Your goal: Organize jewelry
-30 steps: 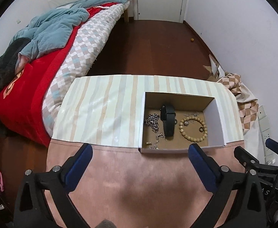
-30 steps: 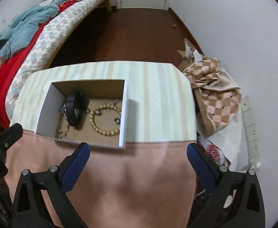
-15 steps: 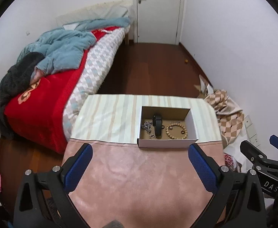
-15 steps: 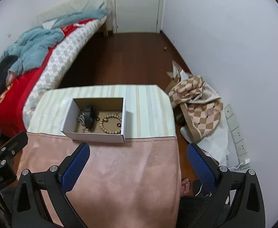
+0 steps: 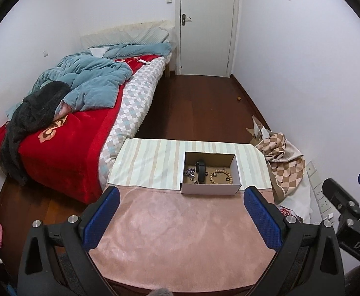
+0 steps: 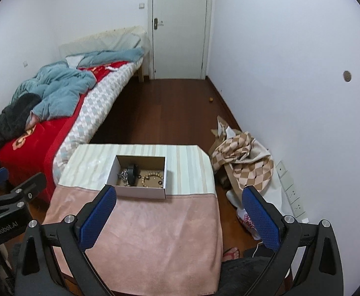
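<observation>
A white cardboard box [image 5: 210, 188] [image 6: 140, 191] stands on the table where the striped cloth meets the pink cloth. Inside lie a silver chain [image 5: 190, 172] [image 6: 123, 174], a black watch [image 5: 200, 170] [image 6: 132, 172] and a wooden bead bracelet [image 5: 220, 176] [image 6: 152, 178]. My left gripper [image 5: 180, 218] hangs open high above the pink cloth, well back from the box, nothing between its blue pads. My right gripper [image 6: 177, 218] is open too and just as far back, holding nothing.
The table carries a pink cloth [image 5: 180, 234] near me and a striped cloth [image 5: 150, 162] beyond. A bed [image 5: 76, 123] with red and blue covers runs along the left. Checkered fabric [image 5: 281, 157] lies on the floor at right. A person's foot [image 6: 231, 254] shows below the table edge.
Both grippers have pulled up and back from the box, which now looks much smaller. More of the room, door and bed has come into view. Both stay open.
</observation>
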Demonstrator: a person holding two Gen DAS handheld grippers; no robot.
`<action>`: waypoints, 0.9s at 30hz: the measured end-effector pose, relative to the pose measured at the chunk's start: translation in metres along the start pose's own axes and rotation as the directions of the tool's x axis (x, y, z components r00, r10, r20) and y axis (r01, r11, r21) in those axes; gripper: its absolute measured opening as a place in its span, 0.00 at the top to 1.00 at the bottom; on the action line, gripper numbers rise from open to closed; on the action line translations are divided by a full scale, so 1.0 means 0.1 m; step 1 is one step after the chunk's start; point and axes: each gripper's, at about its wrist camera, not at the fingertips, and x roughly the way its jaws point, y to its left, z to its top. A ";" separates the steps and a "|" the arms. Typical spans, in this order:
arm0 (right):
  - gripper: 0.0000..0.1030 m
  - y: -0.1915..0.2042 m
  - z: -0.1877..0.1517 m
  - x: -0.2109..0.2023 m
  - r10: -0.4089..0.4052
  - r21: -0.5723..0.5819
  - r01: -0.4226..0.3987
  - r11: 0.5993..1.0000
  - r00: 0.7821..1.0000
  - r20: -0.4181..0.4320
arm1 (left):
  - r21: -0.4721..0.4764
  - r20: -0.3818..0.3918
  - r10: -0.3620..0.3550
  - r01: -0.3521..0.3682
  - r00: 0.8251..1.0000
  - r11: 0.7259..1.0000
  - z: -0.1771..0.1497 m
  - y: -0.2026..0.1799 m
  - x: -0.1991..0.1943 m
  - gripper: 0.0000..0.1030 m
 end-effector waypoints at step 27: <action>0.00 -0.03 0.28 0.29 -0.002 0.008 0.003 1.000 0.997 -0.075 | 0.006 -0.103 0.015 -0.014 0.995 1.000 0.27 -0.10 0.29 0.00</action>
